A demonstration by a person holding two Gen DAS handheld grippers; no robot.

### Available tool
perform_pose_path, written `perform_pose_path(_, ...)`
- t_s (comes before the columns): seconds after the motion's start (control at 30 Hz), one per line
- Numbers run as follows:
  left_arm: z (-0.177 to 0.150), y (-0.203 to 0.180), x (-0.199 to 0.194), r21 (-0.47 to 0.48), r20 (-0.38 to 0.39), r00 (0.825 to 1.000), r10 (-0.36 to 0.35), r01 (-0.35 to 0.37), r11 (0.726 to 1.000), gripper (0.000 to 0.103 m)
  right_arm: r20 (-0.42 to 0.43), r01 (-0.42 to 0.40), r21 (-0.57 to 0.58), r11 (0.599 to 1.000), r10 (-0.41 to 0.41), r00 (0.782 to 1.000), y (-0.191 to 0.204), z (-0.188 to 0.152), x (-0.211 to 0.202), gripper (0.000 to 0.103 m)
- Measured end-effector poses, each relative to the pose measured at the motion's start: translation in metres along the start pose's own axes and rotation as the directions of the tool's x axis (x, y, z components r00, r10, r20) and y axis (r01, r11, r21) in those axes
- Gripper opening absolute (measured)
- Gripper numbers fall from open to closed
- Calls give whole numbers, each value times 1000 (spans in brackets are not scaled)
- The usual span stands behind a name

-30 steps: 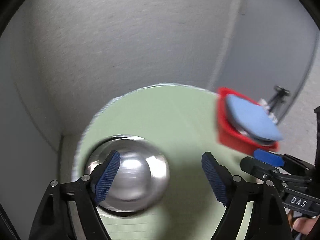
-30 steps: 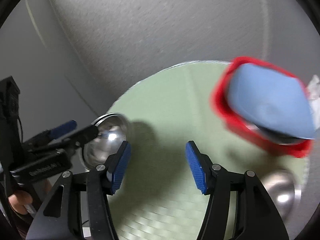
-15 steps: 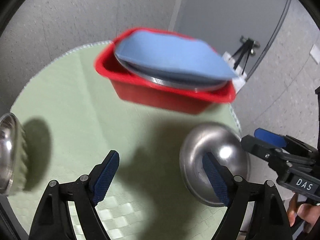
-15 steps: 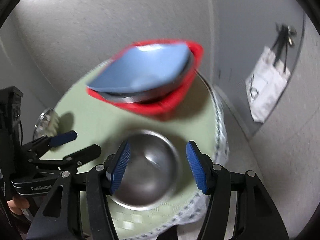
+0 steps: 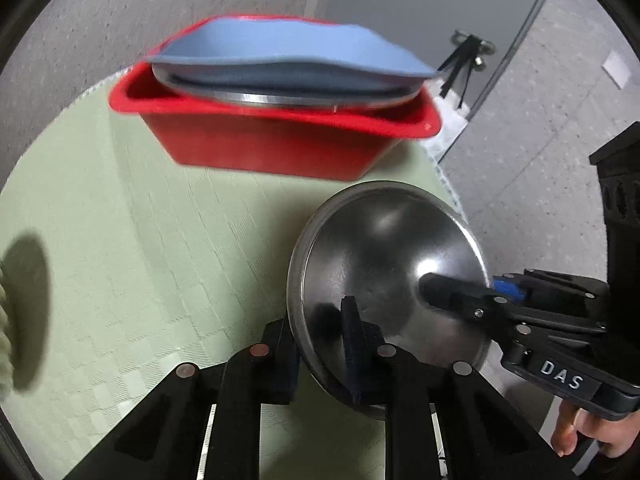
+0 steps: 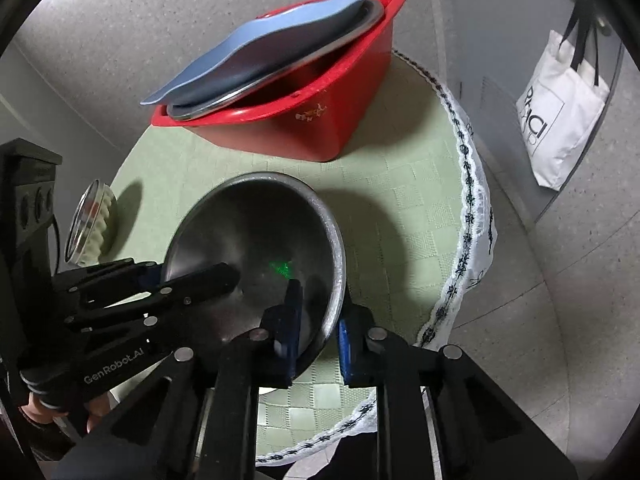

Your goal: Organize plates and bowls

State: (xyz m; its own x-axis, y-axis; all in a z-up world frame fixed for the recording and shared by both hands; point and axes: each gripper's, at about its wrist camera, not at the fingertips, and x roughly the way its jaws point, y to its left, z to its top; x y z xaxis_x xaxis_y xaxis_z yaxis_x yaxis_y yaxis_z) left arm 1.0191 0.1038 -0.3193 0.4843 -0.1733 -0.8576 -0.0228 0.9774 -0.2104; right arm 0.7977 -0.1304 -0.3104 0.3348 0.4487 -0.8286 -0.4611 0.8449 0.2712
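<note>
Green checked cloth [image 6: 400, 208] carries a shiny steel bowl [image 6: 256, 248], rim pinched by both hand-held grippers.

Two close wrist views, shared steel bowl [image 5: 384, 280] and red tub [image 6: 320, 112].

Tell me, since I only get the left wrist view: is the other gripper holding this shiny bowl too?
Observer: Yes. The right gripper has its fingers shut on the bowl rim, one inside and one outside.
Operator: What's the cream thing at my far left edge?
Observer: A ridged cream dish with a shiny round face. It looks tipped on its side.
Operator: Is there anything in the bowl?
Observer: Only a small green spot of light.
</note>
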Motion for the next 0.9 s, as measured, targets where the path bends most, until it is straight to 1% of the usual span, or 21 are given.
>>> perform_pose_path(0.03,1,4,-7,9,14,1000,-15,15,1000,14,5,-3,2,1000,3,1000,3,0,-2,13)
perform_pose_path(0.1,-3,12,-23,27,33,999,-20,19,999,14,27,-22,18,1000,21,999,13,1,-10,13)
perform_pose_path(0.13,-3,18,-35,41,57,998,-18,16,999,14,37,-26,19,999,25,999,20,1,-14,13)
perform_pose_path(0.2,-5,28,-59,51,90,996,-16,11,999,15,66,-34,9,999,34,997,43,3,-23,13)
perform_pose_path(0.23,-6,40,-72,48,111,994,-19,13,999,15,75,-38,2,999,37,997,52,5,-26,13)
perform_pose_path(0.3,-13,58,-97,36,136,991,-19,14,999,15,96,-57,-12,998,58,994,84,10,-32,13)
perform_pose_path(0.33,-14,75,-112,26,157,987,-10,6,1000,14,98,-64,-21,998,65,993,95,11,-33,13)
perform_pose_path(0.4,-18,98,-136,8,193,981,2,-4,1000,15,113,-85,-55,995,91,989,131,17,-32,13)
perform_pose_path(0.43,-20,105,-143,1,202,979,12,-13,1000,15,113,-90,-67,994,97,989,142,19,-32,13)
perform_pose_path(0.53,-31,150,-172,-34,231,971,56,-49,998,17,114,-109,-114,987,122,986,193,26,-21,13)
perform_pose_path(0.63,-47,186,-191,-69,237,968,80,-66,995,18,105,-118,-147,982,134,985,233,31,-6,13)
perform_pose_path(0.7,-56,213,-198,-92,224,970,98,-79,993,20,82,-124,-162,979,139,987,261,33,10,13)
perform_pose_path(0.77,-64,227,-200,-107,205,974,101,-80,991,23,59,-118,-174,978,130,990,280,33,25,13)
perform_pose_path(0.83,-71,244,-199,-121,175,979,107,-87,989,23,42,-107,-182,977,116,992,292,34,36,13)
perform_pose_path(0.87,-65,249,-193,-124,155,982,105,-86,989,24,34,-98,-186,978,106,994,297,34,41,13)
perform_pose_path(0.9,-66,260,-192,-128,142,985,103,-85,988,24,24,-81,-192,978,87,996,303,34,48,13)
